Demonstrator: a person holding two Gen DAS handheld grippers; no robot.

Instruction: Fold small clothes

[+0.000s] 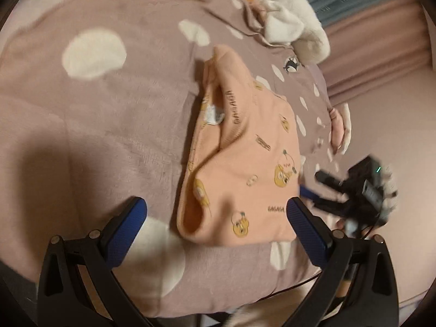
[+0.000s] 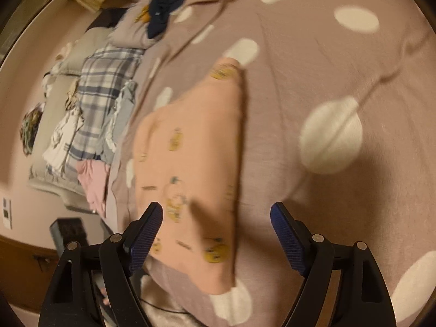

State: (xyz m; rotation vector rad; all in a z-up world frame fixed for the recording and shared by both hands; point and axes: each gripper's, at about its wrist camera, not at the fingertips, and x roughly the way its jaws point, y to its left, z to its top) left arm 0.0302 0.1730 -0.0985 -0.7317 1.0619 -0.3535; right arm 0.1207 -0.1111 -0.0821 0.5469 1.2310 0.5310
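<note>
Left wrist view, bottom of frame: left gripper point(image 1: 218, 209), black arms with blue pads, jaws spread wide, nothing pinched; near hem of the peach garment point(image 1: 239, 163) lying between and just beyond the fingertips, right pad close against its lower right corner. Garment at centre of frame, folded into a rough block, printed with small yellow cartoon figures and short words, one sleeve or edge doubled over along the left side, a white label showing in the fold. Beneath it: mauve blanket point(image 1: 103, 103) with large white spots. Right of frame, at mid-height: right gripper point(image 1: 327, 179), blurred, dark, beside the garment's right edge. Top of frame: pile of white fleece clothing point(image 1: 294, 24).

Right wrist view, bottom of frame: right gripper point(image 2: 216, 215), jaws standing wide apart, empty; left fingertip over the near part of the peach garment point(image 2: 190, 150), right fingertip over bare mauve blanket point(image 2: 327, 68). Garment in centre-left of frame, flat, long edge running upward. Left of frame: plaid cloth point(image 2: 109, 81) and other laundry. Upper left: dark navy item point(image 2: 163, 8).
</note>
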